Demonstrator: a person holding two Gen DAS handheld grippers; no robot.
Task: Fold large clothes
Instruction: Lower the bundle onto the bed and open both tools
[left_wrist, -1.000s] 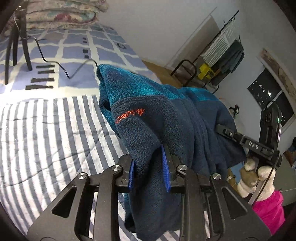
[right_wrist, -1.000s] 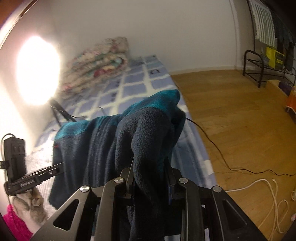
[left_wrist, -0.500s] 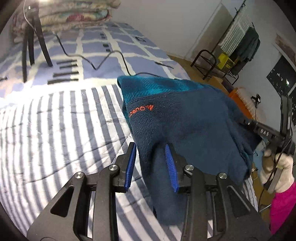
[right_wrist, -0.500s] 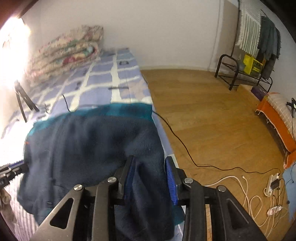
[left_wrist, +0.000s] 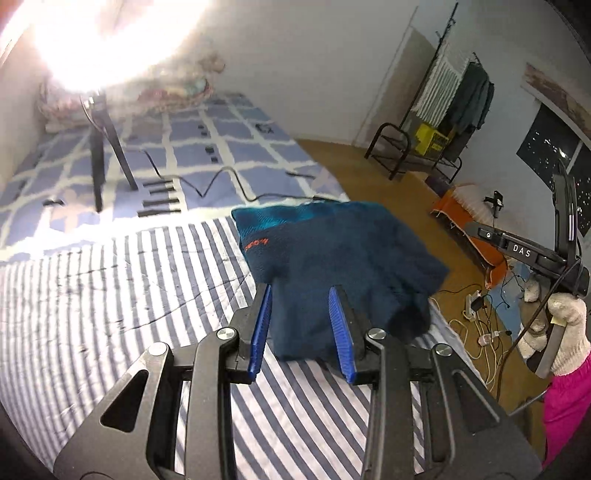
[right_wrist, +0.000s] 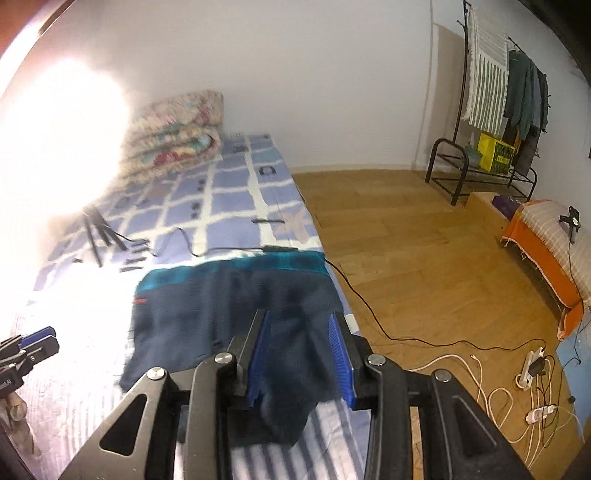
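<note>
A navy fleece with a teal band and an orange logo lies folded on the striped sheet, near the bed's right edge. My left gripper hovers above its near edge, blue pads apart and nothing pinched between them. In the right wrist view the fleece spreads flat under my right gripper, which is open too, its pads clear of the cloth. The right gripper also shows at the right of the left wrist view, held by a gloved hand.
A black tripod and a cable lie on the checked bedding beyond the fleece. A folded quilt sits at the head of the bed. Power strips and cords litter the wooden floor; a clothes rack stands by the wall.
Both grippers held the fleece up a second ago, then let it go. It now lies on the bed, and both grippers have lifted and pulled back from it.
</note>
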